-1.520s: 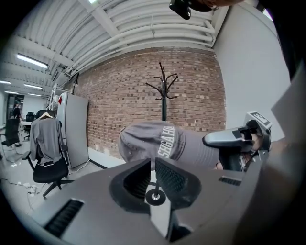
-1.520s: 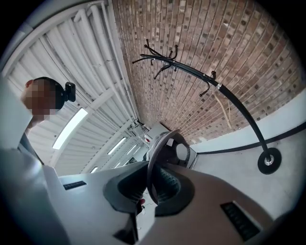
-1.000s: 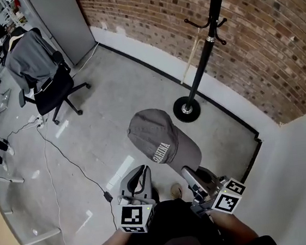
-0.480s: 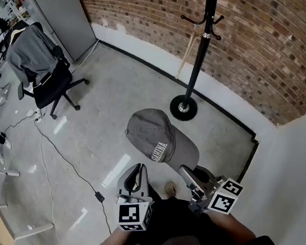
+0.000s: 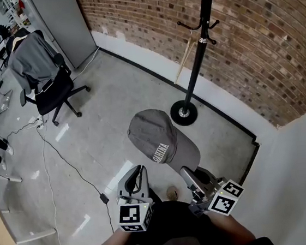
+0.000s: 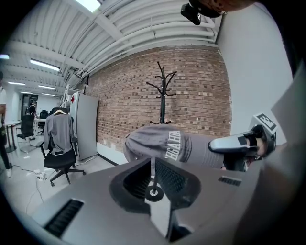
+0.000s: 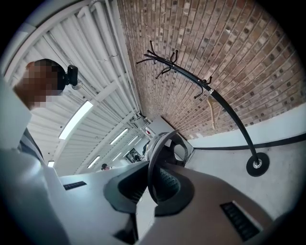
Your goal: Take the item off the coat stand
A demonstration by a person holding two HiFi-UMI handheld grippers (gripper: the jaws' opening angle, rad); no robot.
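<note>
The grey cap [image 5: 157,138] is off the coat stand [image 5: 195,58] and hangs in the air in front of the person, above the concrete floor [image 5: 118,98], crown pointing away and white lettering on its side. Its brim points back towards the person and is pinched in the right tongs [image 5: 190,175]. In the right gripper view the curved edge of the brim [image 7: 154,160] stands upright between the 2 jaws, which are nearly together and pressed on it. In the left gripper view the cap [image 6: 162,144] shows just beyond the left tongs [image 6: 153,167], with the right tongs [image 6: 237,143] gripping it from the side.

The left tongs [image 5: 139,177] are beside the right, below the cap and apart from it; their jaws are closed together with nothing between them.

The coat stand is black, with its round base [image 5: 184,112] on the floor close to the brick wall [image 5: 274,34]. It is well apart from the cap, and the hooks that show are bare. Further left, a black office chair [image 5: 53,93] has a grey garment [image 5: 30,55] draped over its back, and a dark cable [image 5: 69,161] runs across the floor.
</note>
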